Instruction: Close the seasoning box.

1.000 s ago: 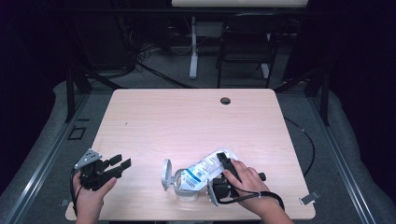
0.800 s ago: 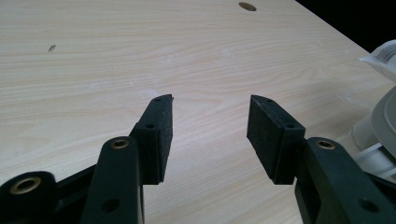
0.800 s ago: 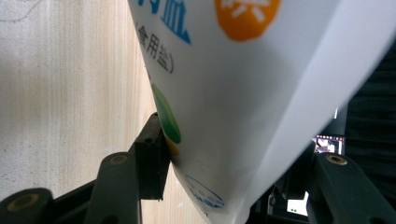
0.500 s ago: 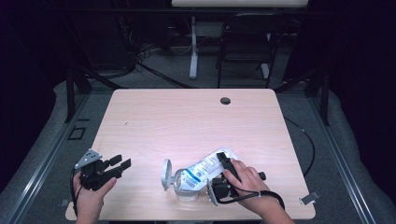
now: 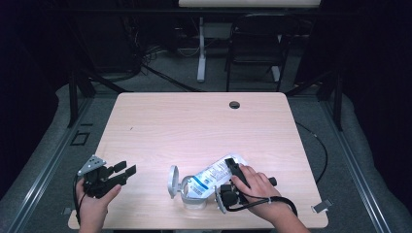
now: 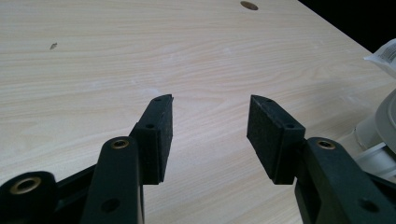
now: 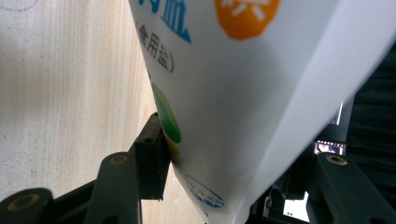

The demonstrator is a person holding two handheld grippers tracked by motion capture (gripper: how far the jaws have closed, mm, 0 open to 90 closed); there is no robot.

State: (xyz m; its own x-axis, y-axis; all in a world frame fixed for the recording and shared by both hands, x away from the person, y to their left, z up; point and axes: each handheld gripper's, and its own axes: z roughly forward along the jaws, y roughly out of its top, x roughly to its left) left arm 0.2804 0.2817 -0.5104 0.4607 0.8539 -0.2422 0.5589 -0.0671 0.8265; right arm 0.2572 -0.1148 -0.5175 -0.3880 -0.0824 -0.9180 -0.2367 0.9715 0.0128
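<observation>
While the right tool clamps the salt bag over the jar at lower centre, tilt slowly; the left tool gapes empty.

Both grippers are black. The left gripper carries a grey three-cornered plate at its ten o'clock end, and a black cable drops from it toward six o'clock beside the left hand. Its flat rectangular pads have a coarse, foam-like face, each fixed to a glossy black arm with small dark screw holes and brass-ringed pivot holes. The right gripper has a round pale part at its six o'clock end and a black cable looping around the right hand. Both forearms are bare, with no sleeve visible.
</observation>
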